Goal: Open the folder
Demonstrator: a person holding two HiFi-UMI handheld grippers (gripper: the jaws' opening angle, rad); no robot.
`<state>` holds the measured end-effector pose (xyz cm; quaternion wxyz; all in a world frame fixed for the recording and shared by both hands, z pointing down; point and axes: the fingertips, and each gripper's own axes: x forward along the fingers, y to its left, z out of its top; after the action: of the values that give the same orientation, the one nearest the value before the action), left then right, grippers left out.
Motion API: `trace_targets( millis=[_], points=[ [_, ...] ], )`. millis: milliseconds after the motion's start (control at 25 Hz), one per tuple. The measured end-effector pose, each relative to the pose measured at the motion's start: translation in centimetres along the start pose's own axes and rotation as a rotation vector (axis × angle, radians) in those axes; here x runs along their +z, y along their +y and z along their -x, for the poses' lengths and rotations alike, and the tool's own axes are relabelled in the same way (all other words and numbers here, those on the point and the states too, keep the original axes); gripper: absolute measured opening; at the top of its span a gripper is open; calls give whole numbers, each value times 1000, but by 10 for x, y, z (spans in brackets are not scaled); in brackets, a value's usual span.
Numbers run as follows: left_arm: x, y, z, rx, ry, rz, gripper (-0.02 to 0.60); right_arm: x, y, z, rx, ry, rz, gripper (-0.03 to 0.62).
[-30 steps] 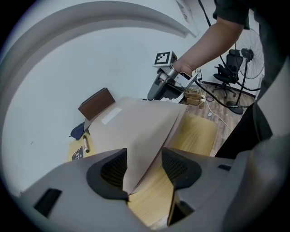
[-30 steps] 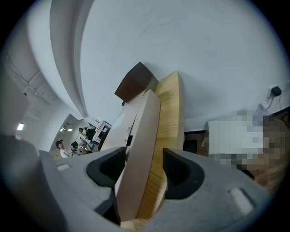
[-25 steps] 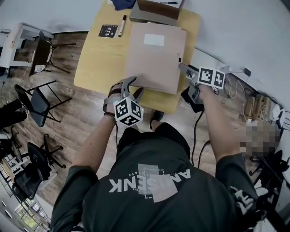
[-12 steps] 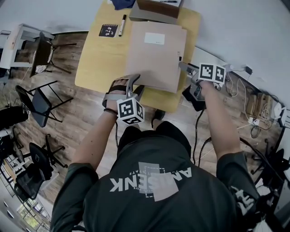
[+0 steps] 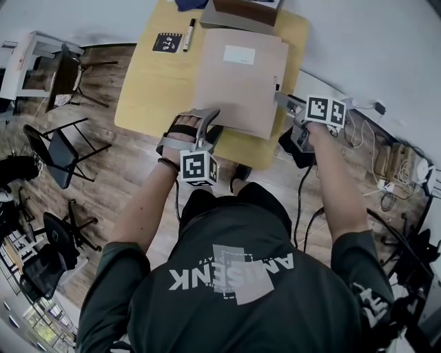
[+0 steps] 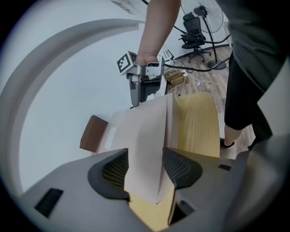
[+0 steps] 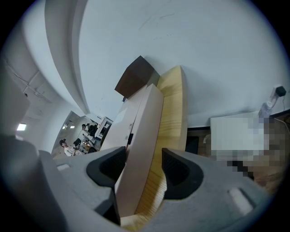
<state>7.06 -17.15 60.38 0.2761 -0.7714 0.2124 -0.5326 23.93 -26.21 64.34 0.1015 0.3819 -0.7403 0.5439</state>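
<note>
Nearest in the head view is the person's dark printed T-shirt (image 5: 231,289), with both bare forearms reaching forward to the near edge of a pale yellow wooden table (image 5: 151,89). The left gripper (image 5: 213,123), grey with a black-and-white marker cube behind it, meets the near left corner of a flat beige cardboard folder (image 5: 238,89) that lies closed on the table. In the left gripper view (image 6: 144,170) its jaws stand wide and have just been opening. The folder's corner (image 6: 145,136) sits between the two dark ribbed pads, its top cover a little raised from the layer below, and the pads do not clamp it. The right gripper (image 5: 281,98) comes in at the folder's right edge, near a small dark tab. The right gripper view (image 7: 141,170) shows its jaws spread wide too. The folder's edge (image 7: 142,131) stands between them, close against one pad, and a strip of bare table shows before the other pad. Further along, a white rectangular label (image 5: 239,54) sits on the folder's cover. To the left of the folder's far end lie a black marker pen (image 5: 187,34) and a small black card with white marks (image 5: 167,43). At the far edge of the table, just beyond the folder, stands a dark brown box (image 5: 244,12).
</note>
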Motion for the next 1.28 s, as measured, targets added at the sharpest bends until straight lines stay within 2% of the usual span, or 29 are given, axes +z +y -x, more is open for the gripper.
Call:
trace_targets(
  millis=[80, 160, 360, 520, 720, 920, 1040, 1160, 1280],
  points=[
    [5, 1, 1, 5, -41, 6, 235, -1, 0, 0, 5, 2, -6, 242],
    [11, 0, 0, 15, -73, -19, 235, -1, -1, 0, 5, 4, -10, 242],
    [19, -6, -5, 20, -121, -41, 217, -1, -1, -1, 8, 1, -15, 241],
    [31, 4, 0, 42, -168, -29, 213, 1, -2, 0, 24, -8, -19, 242],
    [37, 2, -2, 26, -212, -11, 210, 1, 0, 0, 31, 2, -11, 241],
    [52, 0, -7, 25, -255, -44, 205, 1, 0, -1, 34, -9, -31, 241],
    [56, -3, -7, 16, -280, -41, 159, 2, 1, -2, 36, -10, -32, 242],
    [58, -10, -8, 6, -292, -42, 62, 2, 0, -1, 40, -9, -33, 242],
    [58, -13, -10, 4, -290, -26, 50, 1, -1, -1, 44, -18, -44, 241]
  ],
)
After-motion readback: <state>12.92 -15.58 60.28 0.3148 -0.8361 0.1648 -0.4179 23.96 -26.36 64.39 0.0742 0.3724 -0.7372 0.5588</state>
